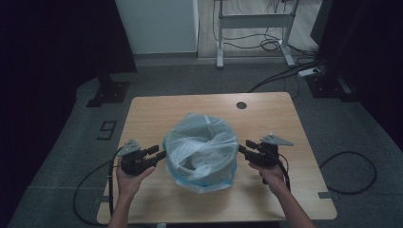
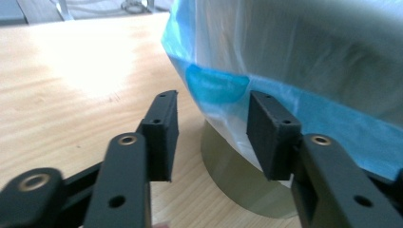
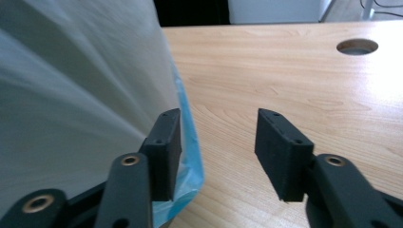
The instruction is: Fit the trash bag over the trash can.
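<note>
A round bin lined with a translucent white plastic bag with a blue hem point(image 1: 201, 151) stands upright near the middle of a light wooden worktop point(image 1: 157, 111), its bag draped over the rim and hanging down the sides. A person's two hands reach in from the near edge, one on either side of the bin and level with it. The left gripper point(image 1: 159, 154) sits just beside the bin's left flank; its black jaws stand about half open and hold nothing, and in the left gripper view point(image 2: 213, 128) the blue hem with a darker blue tab point(image 2: 216, 86) lies straight ahead between them. The right gripper point(image 1: 242, 148) sits just beside the bin's right flank, jaws likewise half open and empty point(image 3: 217, 154); the hanging hem point(image 3: 190, 152) is next to its inner jaw. Both hands look equally near the bag
</note>
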`<state>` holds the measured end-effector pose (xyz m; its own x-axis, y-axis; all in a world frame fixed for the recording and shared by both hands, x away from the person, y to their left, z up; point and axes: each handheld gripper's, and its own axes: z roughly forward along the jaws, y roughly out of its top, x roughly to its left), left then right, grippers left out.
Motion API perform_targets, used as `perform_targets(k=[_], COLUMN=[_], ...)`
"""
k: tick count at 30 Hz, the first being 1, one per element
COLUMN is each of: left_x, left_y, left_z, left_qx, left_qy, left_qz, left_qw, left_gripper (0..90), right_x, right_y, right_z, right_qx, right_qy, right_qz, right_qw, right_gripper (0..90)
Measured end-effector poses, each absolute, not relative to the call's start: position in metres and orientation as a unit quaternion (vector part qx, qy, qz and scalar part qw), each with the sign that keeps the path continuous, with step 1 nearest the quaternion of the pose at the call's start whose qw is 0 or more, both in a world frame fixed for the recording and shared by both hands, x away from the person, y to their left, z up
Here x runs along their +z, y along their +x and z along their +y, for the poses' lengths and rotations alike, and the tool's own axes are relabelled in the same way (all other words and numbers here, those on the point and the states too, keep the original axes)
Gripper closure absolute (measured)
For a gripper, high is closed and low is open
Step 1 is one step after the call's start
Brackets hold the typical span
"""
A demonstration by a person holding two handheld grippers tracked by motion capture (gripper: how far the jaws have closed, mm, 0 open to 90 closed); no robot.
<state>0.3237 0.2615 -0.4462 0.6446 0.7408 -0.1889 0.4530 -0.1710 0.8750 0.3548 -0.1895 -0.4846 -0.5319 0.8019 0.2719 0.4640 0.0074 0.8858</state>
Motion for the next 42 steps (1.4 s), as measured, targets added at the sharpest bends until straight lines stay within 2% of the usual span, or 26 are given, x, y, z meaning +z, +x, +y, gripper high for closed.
perform_targets(k=[9, 17, 24, 36, 42], left_x=[-0.412, -0.377, -0.361, -0.348, -0.347], left_y=[0.305, 0.306, 0.319, 0.351, 0.358], left_z=[0.280, 0.259, 0.238, 0.183, 0.155], left_qx=[0.151, 0.142, 0.125, 0.094, 0.073], left_qy=[0.734, 0.763, 0.784, 0.846, 0.889], left_qz=[0.355, 0.291, 0.260, 0.207, 0.172], left_qw=[0.559, 0.559, 0.549, 0.482, 0.417], left_gripper=[50.6, 49.1, 47.9, 46.9, 61.1], right_x=[-0.474, -0.473, -0.486, -0.498, -0.501], right_y=[0.320, 0.289, 0.271, 0.259, 0.257], right_z=[-0.208, -0.228, -0.253, -0.273, -0.272], right_qx=[0.565, 0.574, 0.577, 0.581, 0.577], right_qy=[0.415, 0.390, 0.396, 0.411, 0.409], right_qz=[0.694, 0.700, 0.695, 0.682, 0.689], right_qw=[0.167, 0.169, 0.169, 0.165, 0.157], right_gripper=[42.3, 42.2, 42.2, 43.4, 44.2])
